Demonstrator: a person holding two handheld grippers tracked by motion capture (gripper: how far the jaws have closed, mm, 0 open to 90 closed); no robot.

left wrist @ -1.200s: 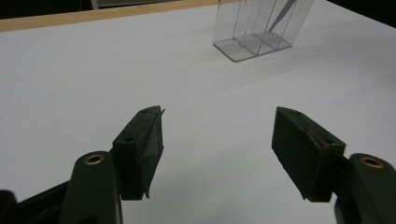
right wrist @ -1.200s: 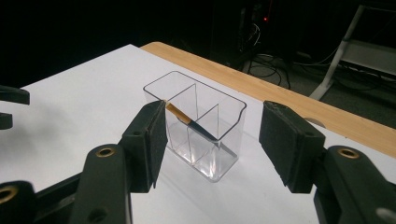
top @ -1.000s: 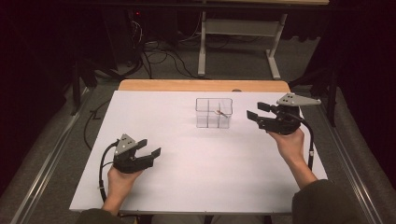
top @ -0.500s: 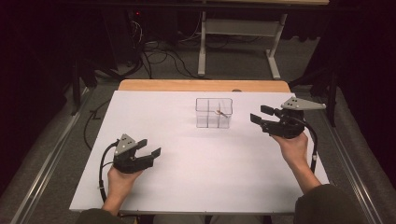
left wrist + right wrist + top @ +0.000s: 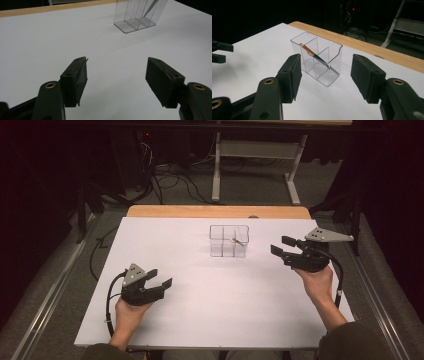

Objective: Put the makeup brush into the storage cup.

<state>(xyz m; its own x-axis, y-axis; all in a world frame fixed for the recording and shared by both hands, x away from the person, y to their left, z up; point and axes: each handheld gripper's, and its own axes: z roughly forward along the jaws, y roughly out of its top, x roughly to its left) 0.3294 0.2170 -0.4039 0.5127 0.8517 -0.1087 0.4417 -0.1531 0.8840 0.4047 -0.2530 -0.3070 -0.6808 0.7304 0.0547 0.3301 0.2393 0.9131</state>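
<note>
**Brush in the organiser, both tools free**

On the white desk [image 5: 200,320], my right hand-held gripper [image 5: 281,246] hangs wide open and empty beside the clear organiser [image 5: 229,241], where the brush [image 5: 315,56] leans in one compartment. That looks done. My left hand-held gripper [image 5: 161,278], also wide, rests well apart. Beyond lie dark floor and cables.

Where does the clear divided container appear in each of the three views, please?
High view: clear divided container stands mid-table toward the far edge, left of the right gripper.
Left gripper view: top right, beyond the open jaws.
Right gripper view: centre, between the open jaws and beyond them.
Shared landmark: the brush leaning inside it.
</note>
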